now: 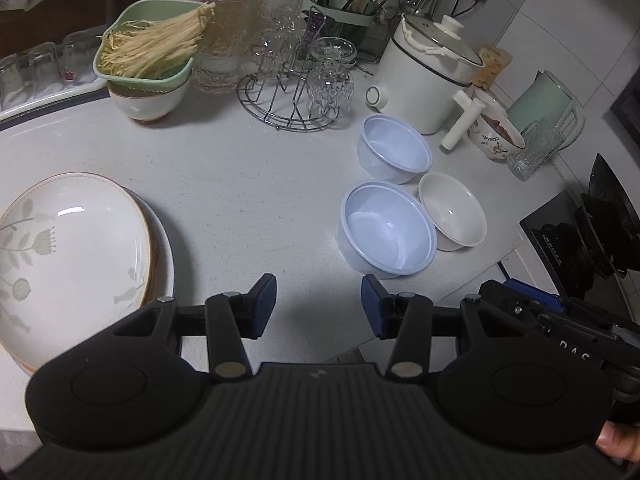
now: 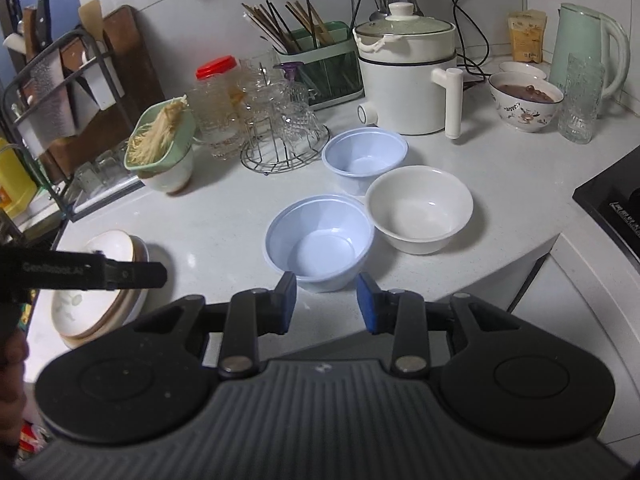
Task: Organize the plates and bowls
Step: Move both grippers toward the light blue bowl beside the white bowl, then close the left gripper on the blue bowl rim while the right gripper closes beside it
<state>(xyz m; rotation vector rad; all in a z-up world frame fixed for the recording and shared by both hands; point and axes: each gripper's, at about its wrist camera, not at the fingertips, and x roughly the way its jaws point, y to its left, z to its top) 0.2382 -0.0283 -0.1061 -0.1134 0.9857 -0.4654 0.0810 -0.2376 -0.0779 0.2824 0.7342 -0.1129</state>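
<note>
A stack of plates (image 1: 76, 248) with a leaf pattern lies on the white counter at the left; it also shows in the right wrist view (image 2: 104, 280). Two pale blue plastic bowls, near (image 1: 386, 230) (image 2: 320, 236) and far (image 1: 394, 148) (image 2: 364, 156), and a white bowl (image 1: 454, 210) (image 2: 420, 208) sit together at the right. My left gripper (image 1: 318, 306) is open and empty above the counter between plates and bowls. My right gripper (image 2: 326, 302) is open and empty, just in front of the near blue bowl.
At the back stand a green basket of noodles on a bowl (image 1: 148, 60), a red-lidded jar (image 1: 226, 20), glasses on a wire rack (image 1: 296, 92), a white electric pot (image 1: 428, 72), a flowered bowl (image 2: 526, 100), a kettle (image 2: 588, 48). The hob (image 2: 616, 204) lies right.
</note>
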